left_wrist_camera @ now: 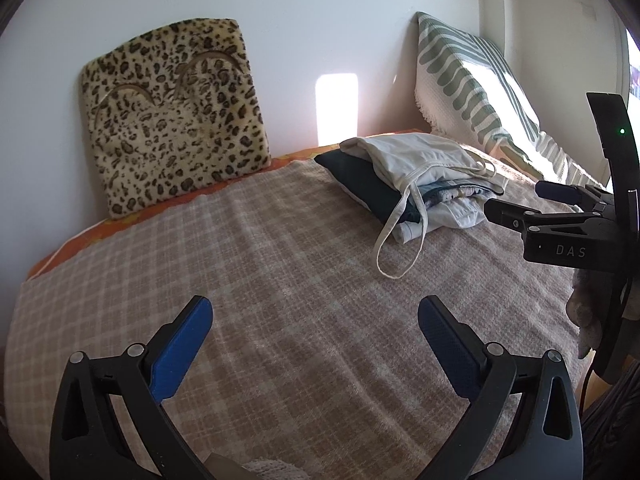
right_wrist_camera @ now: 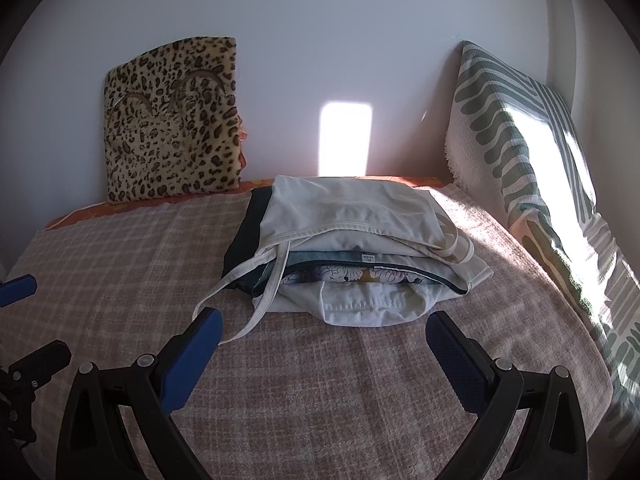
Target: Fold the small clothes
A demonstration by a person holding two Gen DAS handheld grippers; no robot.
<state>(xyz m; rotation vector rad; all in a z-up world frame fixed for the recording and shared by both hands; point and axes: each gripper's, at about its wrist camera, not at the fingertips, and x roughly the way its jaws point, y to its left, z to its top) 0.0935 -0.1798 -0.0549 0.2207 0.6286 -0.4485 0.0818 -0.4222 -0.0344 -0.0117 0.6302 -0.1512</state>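
Folded clothes [right_wrist_camera: 352, 248] are lying stacked on the plaid blanket [right_wrist_camera: 120, 248], near the striped pillow [right_wrist_camera: 520, 152]. Right gripper [right_wrist_camera: 322, 338] and left gripper [left_wrist_camera: 316, 330] are hovering gaping, empty, seemingly ready for another garment.

Two matte black handheld grippers, each forked into a pair of arms with triangular cut-outs. Left gripper [left_wrist_camera: 316, 320]: bright blue pads [left_wrist_camera: 182, 346] on the inner faces of the fingers, the far one showing a dimpled grip texture. Round silver screws [left_wrist_camera: 136, 349] at the pivots. Right gripper [right_wrist_camera: 322, 332]: same black frame, same blue pads [right_wrist_camera: 192, 360], same silver pivot screws [right_wrist_camera: 503, 364]. Seen side-on from the left wrist: white letters "DAS" [left_wrist_camera: 570, 251] on the black body, a curved black bracket behind with a small green light [left_wrist_camera: 622, 131], a dark cable [left_wrist_camera: 588, 380] trailing below.
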